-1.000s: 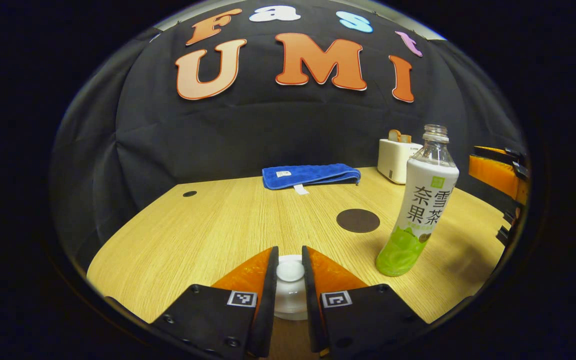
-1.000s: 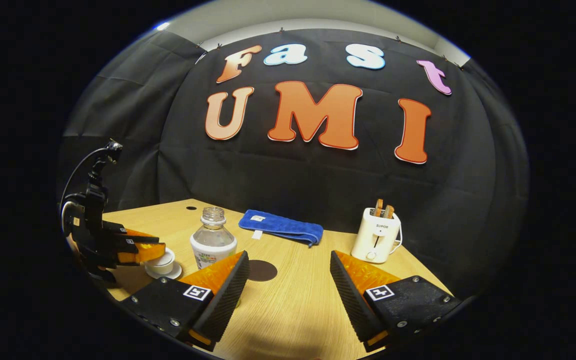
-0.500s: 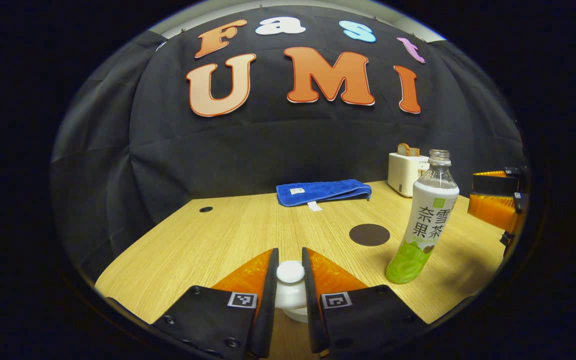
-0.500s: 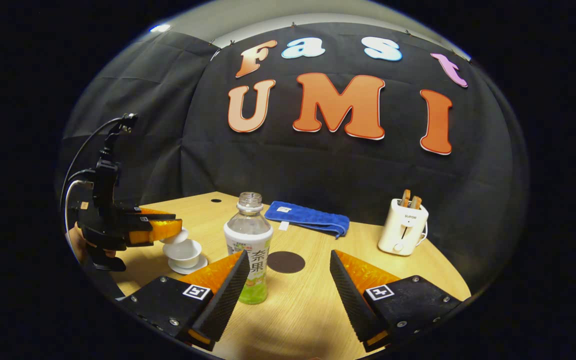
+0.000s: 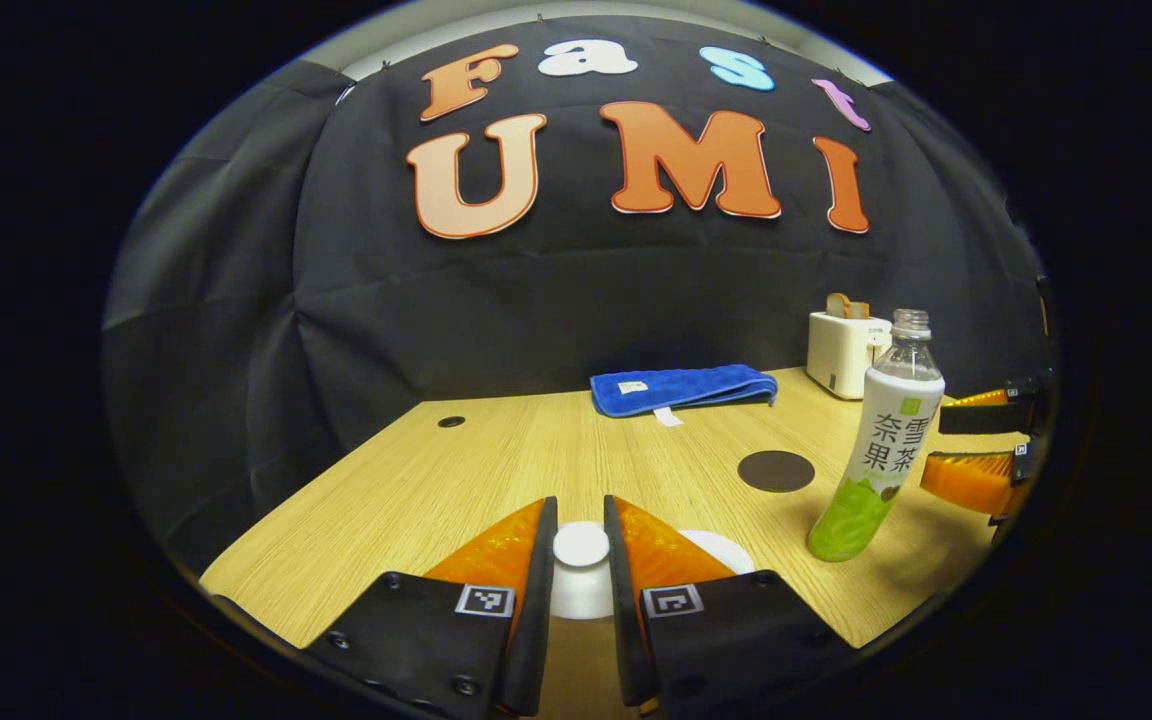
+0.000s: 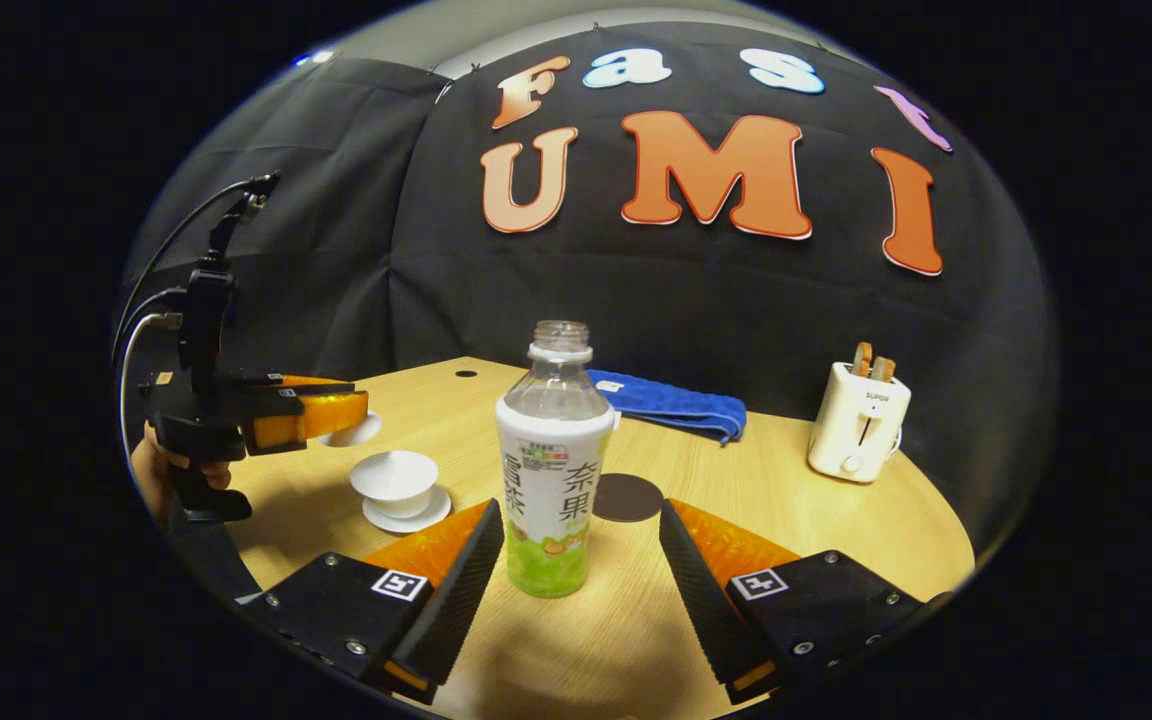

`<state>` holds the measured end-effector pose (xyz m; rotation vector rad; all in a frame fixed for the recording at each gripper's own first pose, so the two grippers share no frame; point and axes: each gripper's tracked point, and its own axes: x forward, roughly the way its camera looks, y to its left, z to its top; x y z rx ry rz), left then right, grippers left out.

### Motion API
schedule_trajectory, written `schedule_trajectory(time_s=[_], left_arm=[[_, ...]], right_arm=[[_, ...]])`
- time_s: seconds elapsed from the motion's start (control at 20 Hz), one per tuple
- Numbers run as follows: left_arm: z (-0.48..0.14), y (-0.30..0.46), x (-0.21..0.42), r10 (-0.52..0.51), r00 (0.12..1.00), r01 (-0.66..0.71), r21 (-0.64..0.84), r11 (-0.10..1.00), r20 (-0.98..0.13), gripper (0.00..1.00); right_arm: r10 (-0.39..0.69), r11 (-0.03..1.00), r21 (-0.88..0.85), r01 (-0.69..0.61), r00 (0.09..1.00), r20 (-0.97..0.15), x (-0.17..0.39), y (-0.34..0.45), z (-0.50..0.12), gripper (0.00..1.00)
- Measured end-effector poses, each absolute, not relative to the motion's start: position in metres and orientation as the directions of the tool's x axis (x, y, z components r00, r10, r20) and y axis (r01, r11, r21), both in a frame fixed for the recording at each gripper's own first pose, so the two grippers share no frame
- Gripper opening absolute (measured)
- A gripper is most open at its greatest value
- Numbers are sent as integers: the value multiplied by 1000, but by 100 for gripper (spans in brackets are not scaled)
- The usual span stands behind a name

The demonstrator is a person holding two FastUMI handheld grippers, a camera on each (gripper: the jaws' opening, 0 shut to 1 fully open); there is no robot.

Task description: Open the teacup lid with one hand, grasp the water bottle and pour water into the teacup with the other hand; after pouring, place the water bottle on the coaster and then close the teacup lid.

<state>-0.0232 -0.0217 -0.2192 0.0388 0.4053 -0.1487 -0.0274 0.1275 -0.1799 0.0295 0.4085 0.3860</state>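
Note:
My left gripper [image 5: 580, 512] is shut on the knob of the white teacup lid [image 5: 581, 590]. In the right gripper view, the left gripper [image 6: 308, 415] holds the lid [image 6: 353, 432] in the air, up and to the left of the uncovered white teacup [image 6: 396, 477] on its saucer [image 6: 408, 517]. The uncapped water bottle [image 6: 556, 470] stands upright on the table. My right gripper [image 6: 576, 520] is open, and the bottle stands in line with the gap, just ahead of the fingers, touching neither. The dark round coaster [image 6: 626, 497] lies behind the bottle.
A folded blue towel [image 6: 676, 402] lies at the table's far side. At the back right stands a white toaster [image 6: 856, 432] with bread in it. A hand [image 6: 158, 470] grips the left gripper's handle. The wooden table [image 5: 416, 490] has a small hole [image 5: 451, 421] far left.
The left gripper has lifted the lid off the teacup and carried it up and aside. The right gripper has swung toward the bottle, which now stands centred before its open fingers.

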Motion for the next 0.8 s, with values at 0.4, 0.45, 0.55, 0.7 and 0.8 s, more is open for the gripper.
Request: schedule_trajectory(time_s=[0.4,0.45,0.55,0.7,0.8], left_arm=[[-224,1,-31,-92,913,112,26,993,-397,33],[-224,3,-31,-87,913,106,26,994,-397,33],[-227,8,-33,-80,913,99,25,995,-399,33],[-229,12,-33,-77,913,92,18,996,-402,33],[-230,14,-35,-75,913,88,13,996,-401,33]], right_arm=[[385,922,133,-365,819,-426,-14,151,-207,84],[383,923,134,-361,818,-430,-13,153,-210,83],[368,929,122,-350,829,-422,-10,153,-209,80],[351,934,99,-343,835,-423,-8,153,-208,66],[344,936,81,-342,840,-419,-5,151,-205,65]])
